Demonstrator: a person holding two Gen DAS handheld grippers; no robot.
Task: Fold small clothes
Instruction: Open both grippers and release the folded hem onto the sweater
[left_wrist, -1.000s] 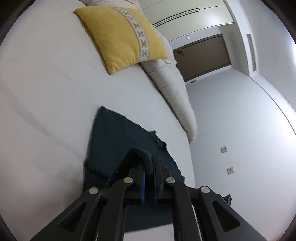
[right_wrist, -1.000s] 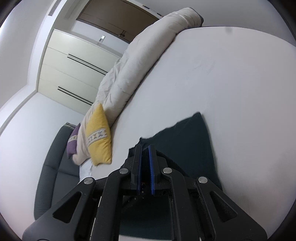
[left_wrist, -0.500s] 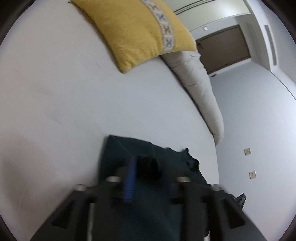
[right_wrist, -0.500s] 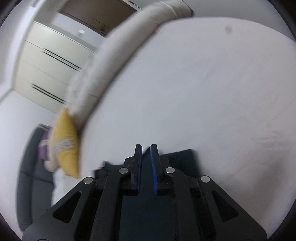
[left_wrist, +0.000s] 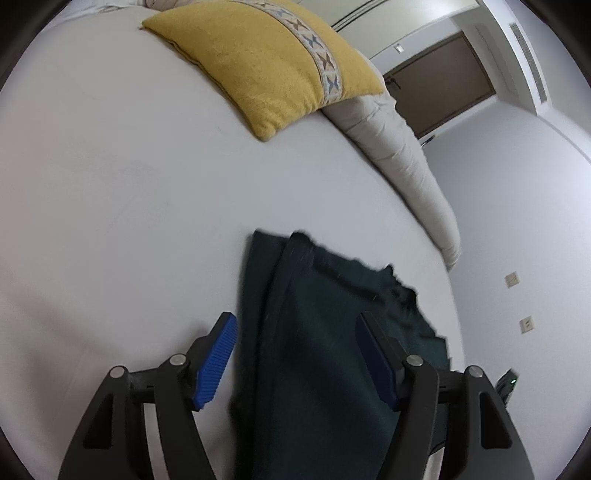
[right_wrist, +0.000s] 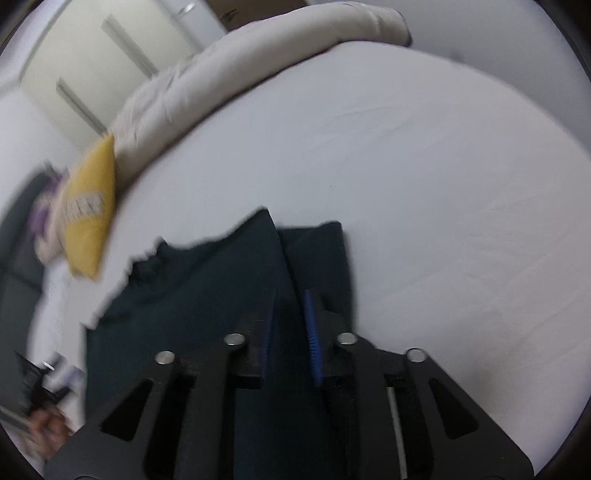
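1. The dark green garment (left_wrist: 325, 332) lies on the white bed (left_wrist: 110, 184), one side folded over so two layers show along that edge.
2. Your left hand-held gripper (left_wrist: 295, 321) is wide and its jaws are opening; the cloth lies below and between the blue pads (left_wrist: 216, 362), and neither pad presses on it.
3. Your right hand-held gripper (right_wrist: 291, 295) is narrow and its jaws are opening; the garment's folded edge sits in the gap. That view is blurred, so pad contact isn't clear.
4. The yellow pillow (left_wrist: 273, 62) sits well beyond the garment, against the beige duvet (left_wrist: 399, 147).
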